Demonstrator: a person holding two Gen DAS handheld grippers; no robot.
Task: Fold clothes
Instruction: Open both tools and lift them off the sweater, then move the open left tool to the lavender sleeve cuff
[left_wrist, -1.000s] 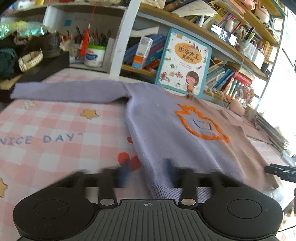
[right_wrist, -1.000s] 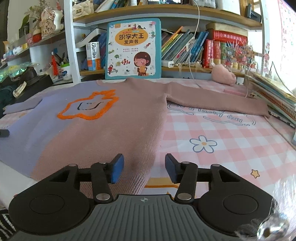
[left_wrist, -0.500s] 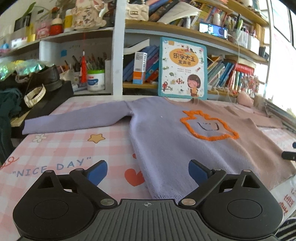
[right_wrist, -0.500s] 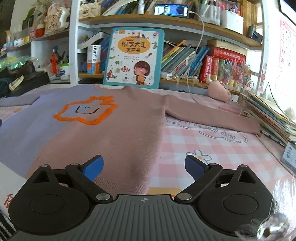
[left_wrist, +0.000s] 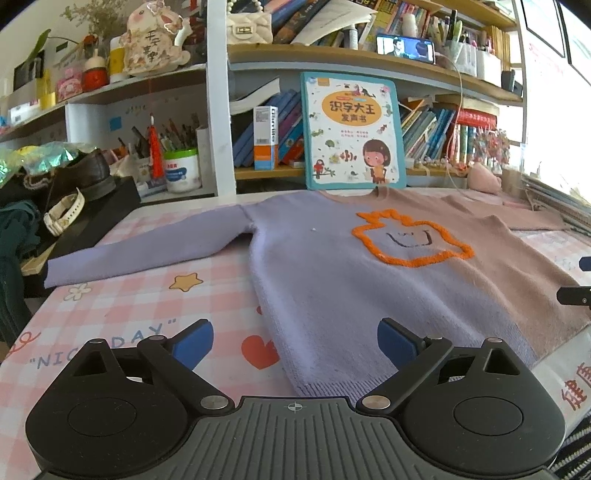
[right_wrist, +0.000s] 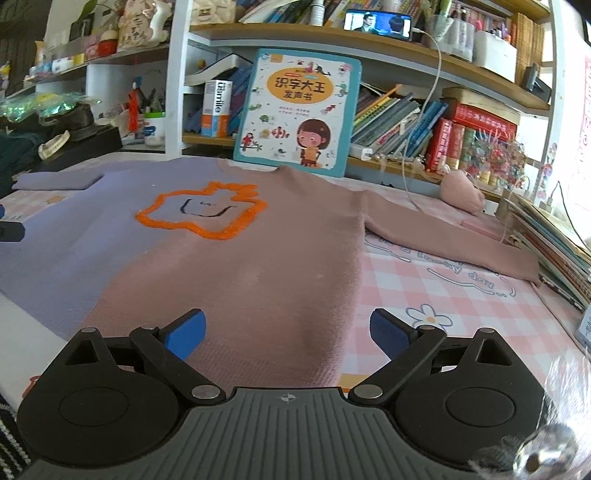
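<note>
A two-tone sweater (left_wrist: 332, 280), lilac on one half and dusty pink on the other, lies flat with sleeves spread on a counter (left_wrist: 129, 295) covered in pink checked cloth. A children's picture book (left_wrist: 352, 133) leans against crowded bookshelves (right_wrist: 424, 122) behind it. The left gripper (left_wrist: 295, 341) and right gripper (right_wrist: 288, 330) hover near the hem, fingers spread wide, holding nothing.

Home study or child's room: crammed bookshelves (left_wrist: 424, 122), picture book (left_wrist: 352, 133), pen pot (left_wrist: 181, 168), pink checked tablecloth (left_wrist: 155, 295).
</note>
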